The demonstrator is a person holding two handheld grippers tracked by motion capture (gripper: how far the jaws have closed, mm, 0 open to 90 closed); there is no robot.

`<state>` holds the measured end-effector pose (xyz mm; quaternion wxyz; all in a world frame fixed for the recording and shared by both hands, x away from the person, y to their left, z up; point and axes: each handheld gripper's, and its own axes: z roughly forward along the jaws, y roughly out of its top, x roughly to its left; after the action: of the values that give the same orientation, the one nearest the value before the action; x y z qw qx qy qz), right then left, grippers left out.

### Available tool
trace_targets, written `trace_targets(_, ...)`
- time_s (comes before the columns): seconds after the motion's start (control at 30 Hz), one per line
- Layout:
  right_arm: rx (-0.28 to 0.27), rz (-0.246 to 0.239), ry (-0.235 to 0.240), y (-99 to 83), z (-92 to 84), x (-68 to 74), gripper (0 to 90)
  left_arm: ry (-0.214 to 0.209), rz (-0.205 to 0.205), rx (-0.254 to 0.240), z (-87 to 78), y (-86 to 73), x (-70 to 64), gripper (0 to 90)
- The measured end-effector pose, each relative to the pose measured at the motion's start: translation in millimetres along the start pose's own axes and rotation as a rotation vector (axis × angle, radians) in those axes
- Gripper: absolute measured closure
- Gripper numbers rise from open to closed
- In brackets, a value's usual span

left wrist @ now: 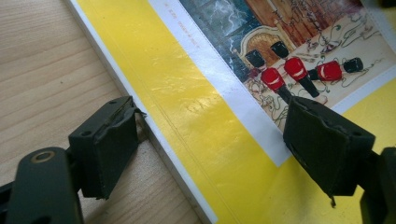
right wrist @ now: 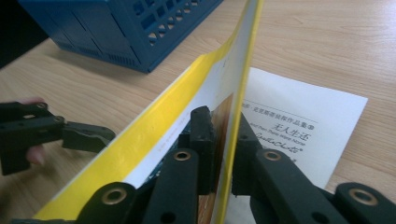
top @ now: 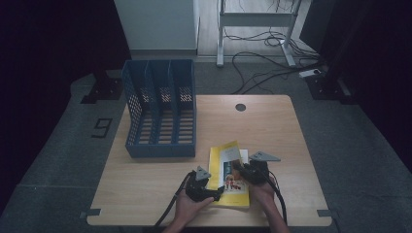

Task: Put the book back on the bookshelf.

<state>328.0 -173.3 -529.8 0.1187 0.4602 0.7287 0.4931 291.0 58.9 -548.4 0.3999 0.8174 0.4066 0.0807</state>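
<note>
Yellow and glossy, the book's front cover (right wrist: 233, 93) stood lifted on edge between the jaws of my right gripper (right wrist: 223, 154), which were clamped on it alone; the white title page (right wrist: 299, 135) lay exposed beneath. The book (top: 228, 180) itself rested flat on the wooden table (top: 272, 126), close to the near edge and a little right of the middle. My left gripper (left wrist: 212, 144) had its jaws apart, straddling the spine side: one pad sat on the table against the edge of the book, the other hovered over the cover picture, pressing nothing.

I judged the thin cover the weak point. Pulling it further with only that pinch could crease or tear it at the hinge, or drag the whole book toward the table's near edge, since my left gripper was not pinning it. The slick surface could also slip out of the pads.

The blue file rack (top: 160, 109) stood well apart, at the far left, its three slots empty. Bare table lay open to the right and beyond the book.
</note>
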Motion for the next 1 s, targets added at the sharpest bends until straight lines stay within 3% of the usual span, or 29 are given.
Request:
trace_targets(0.27,-0.02,0.022,0.015,1.3,-1.4,2.0,87.3,-0.01,-0.008,0.001,0.2,0.9,1.8,15.9)
trace_targets(0.63,-0.065,0.013,0.005,4.1,-3.8,9.4,87.4,-0.041,-0.03,0.006,2.2,5.9,7.8,14.9)
trace_targets(1.0,-0.111,-0.015,0.017,7.5,-10.3,16.8,87.5,-0.091,-0.089,0.024,7.8,19.0,21.7,14.5)
